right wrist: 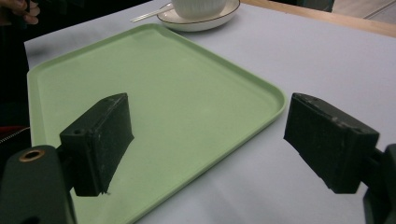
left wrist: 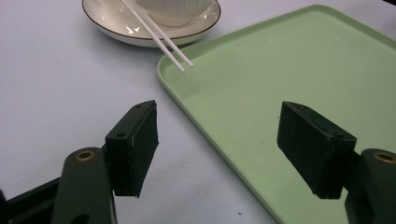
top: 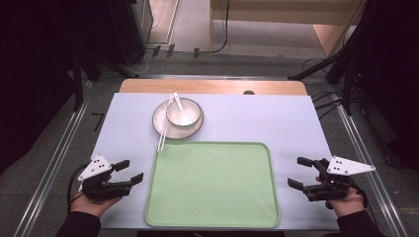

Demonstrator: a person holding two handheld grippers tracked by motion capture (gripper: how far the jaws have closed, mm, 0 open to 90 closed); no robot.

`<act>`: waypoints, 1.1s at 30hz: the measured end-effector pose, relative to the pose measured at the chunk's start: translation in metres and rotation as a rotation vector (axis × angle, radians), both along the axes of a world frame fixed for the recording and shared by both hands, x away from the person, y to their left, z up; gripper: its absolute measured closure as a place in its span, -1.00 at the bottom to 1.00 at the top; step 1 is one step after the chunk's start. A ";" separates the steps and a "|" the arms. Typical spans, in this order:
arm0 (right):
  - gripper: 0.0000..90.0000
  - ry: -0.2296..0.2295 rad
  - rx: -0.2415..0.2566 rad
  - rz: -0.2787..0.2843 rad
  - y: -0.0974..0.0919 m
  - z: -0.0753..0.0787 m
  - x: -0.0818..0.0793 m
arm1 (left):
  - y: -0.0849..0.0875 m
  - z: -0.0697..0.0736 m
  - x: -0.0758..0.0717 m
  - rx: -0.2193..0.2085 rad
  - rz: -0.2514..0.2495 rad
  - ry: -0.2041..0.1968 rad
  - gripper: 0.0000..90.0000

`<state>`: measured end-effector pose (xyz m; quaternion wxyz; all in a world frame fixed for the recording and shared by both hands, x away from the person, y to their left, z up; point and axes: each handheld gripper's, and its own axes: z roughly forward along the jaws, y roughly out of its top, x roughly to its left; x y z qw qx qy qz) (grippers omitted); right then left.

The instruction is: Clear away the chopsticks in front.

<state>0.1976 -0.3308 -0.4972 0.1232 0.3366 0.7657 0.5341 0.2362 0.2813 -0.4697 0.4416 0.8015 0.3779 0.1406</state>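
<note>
A pale green tray (top: 212, 185) lies bare at the table's front middle. Behind it a white bowl (top: 184, 112) with a white spoon (top: 178, 104) in it sits on a dark-rimmed white plate (top: 163, 126). A pair of white chopsticks (top: 165, 123) leans across the plate's left side, tips over the tray's far left corner (left wrist: 184, 63). My left gripper (top: 129, 172) rests left of the tray, open and holding nothing (left wrist: 217, 144). My right gripper (top: 299, 173) hovers right of the tray, open too, with nothing between its pads (right wrist: 208, 140). The plate and bowl (right wrist: 198, 9) appear far off.
A light lavender cloth (top: 276, 118) covers the table, with a bare wooden strip (top: 212, 87) along the far edge. Dark stands and cables line the floor on both sides. Bare cloth lies left and right of the plate.
</note>
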 end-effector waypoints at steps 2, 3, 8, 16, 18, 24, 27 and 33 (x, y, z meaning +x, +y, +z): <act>-0.65 0.000 -0.002 0.000 0.000 0.000 0.000 | 0.000 0.000 0.000 -0.001 0.001 0.000 -0.36; -0.65 -0.001 -0.001 0.001 0.000 0.000 0.000 | 0.000 -0.001 0.001 -0.003 0.002 0.002 -0.35; -0.65 0.005 -0.003 -0.001 -0.001 -0.001 -0.001 | 0.000 -0.002 0.003 -0.001 0.001 0.021 -0.35; -0.64 0.015 -0.011 0.003 0.001 -0.001 -0.001 | 0.006 -0.006 0.006 -0.019 0.050 0.065 -0.25; -0.64 0.014 -0.008 0.003 0.000 -0.001 -0.001 | 0.007 -0.005 0.006 -0.038 0.039 0.077 -0.18; -0.64 0.016 -0.013 0.001 0.000 -0.001 -0.002 | 0.005 -0.006 0.006 -0.060 0.054 0.092 -0.12; -0.64 0.023 -0.013 0.002 0.001 -0.002 -0.001 | 0.006 -0.005 0.008 -0.122 0.075 0.119 -0.07; -0.64 0.026 -0.016 0.008 0.001 -0.002 -0.001 | 0.007 -0.008 0.010 -0.131 0.088 0.158 -0.09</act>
